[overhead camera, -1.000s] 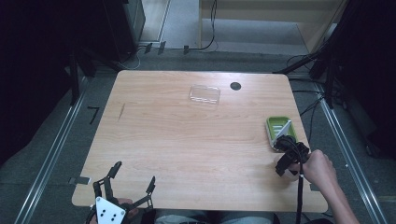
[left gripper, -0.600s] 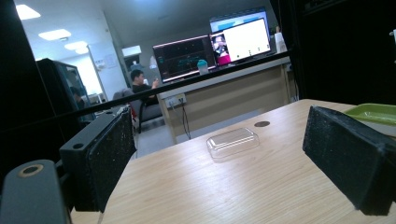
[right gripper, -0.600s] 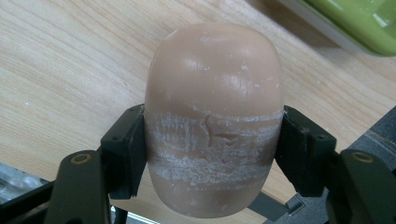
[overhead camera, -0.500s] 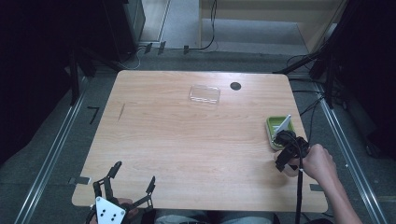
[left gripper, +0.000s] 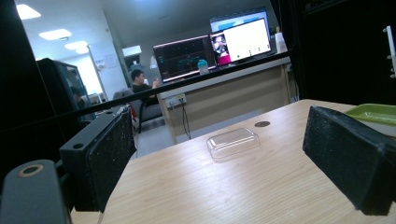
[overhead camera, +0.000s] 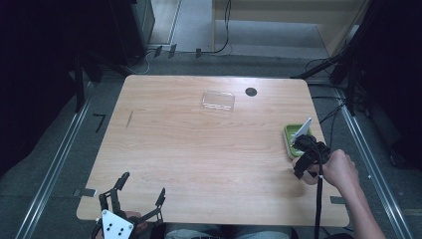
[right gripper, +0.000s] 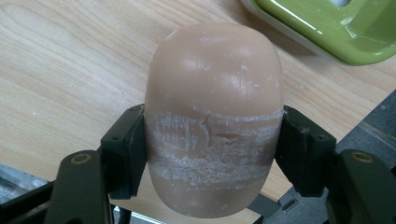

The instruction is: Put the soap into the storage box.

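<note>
My right gripper (right gripper: 212, 156) is shut on a beige oval bar of soap (right gripper: 212, 84), its pads pressing the bar's two sides just above the wood. A green soap dish (right gripper: 327, 28) lies just beyond the bar. In the high view the right gripper (overhead camera: 302, 148) sits at the table's right edge, covering the near end of the green dish (overhead camera: 289, 133). My left gripper (overhead camera: 142, 185) rests at the near left edge of the table. Its jaws stand wide apart with nothing between them, as the left gripper (left gripper: 215, 156) view confirms.
A clear plastic lid (overhead camera: 218, 100) lies flat toward the far middle of the wooden table (overhead camera: 199, 149), with a small black round spot (overhead camera: 251, 91) to its right. The lid (left gripper: 232, 140) and green dish (left gripper: 373, 112) lie ahead of the left jaws. Cables trail on the floor beyond.
The right gripper with the soap has crept a little farther up the table and now overlaps the near end of the green dish. The left gripper has stayed put.
</note>
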A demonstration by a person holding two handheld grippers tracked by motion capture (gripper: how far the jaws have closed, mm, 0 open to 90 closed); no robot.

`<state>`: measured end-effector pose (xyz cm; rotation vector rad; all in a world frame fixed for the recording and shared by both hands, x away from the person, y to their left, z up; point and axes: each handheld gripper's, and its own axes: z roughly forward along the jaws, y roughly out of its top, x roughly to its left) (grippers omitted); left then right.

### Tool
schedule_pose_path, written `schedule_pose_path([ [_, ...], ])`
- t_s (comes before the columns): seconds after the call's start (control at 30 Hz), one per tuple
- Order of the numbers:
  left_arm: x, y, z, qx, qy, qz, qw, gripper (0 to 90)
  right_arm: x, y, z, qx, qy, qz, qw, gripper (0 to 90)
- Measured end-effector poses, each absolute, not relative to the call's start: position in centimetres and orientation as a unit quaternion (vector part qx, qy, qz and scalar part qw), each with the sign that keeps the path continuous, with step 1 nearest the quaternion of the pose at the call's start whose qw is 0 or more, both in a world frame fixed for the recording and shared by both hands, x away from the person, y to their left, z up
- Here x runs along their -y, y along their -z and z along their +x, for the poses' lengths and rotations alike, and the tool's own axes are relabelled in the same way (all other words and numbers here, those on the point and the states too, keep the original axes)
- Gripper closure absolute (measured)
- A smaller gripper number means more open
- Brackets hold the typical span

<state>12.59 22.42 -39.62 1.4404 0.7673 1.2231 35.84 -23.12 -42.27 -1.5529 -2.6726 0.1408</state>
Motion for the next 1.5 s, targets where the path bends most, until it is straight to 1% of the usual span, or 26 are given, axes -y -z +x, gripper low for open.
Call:
schedule_pose_path([
  [0.6, -22.4, 39.6, 12.6, -0.321, -0.511, 0.601, 0.524, 9.9, 23.2, 41.7, 37.0, 0.864, -0.040, -0.502, 0.016, 33.5],
  [0.9, -22.5, 39.6, 12.6, -0.321, -0.511, 0.601, 0.524, 9.9, 23.0, 41.2, 37.7, 0.861, -0.035, -0.507, 0.005, 33.5],
  [1.5, -22.5, 39.6, 12.6, -0.322, -0.510, 0.601, 0.524, 9.9, 22.8, 40.5, 39.6, 0.863, -0.020, -0.505, 0.006, 33.5],
])
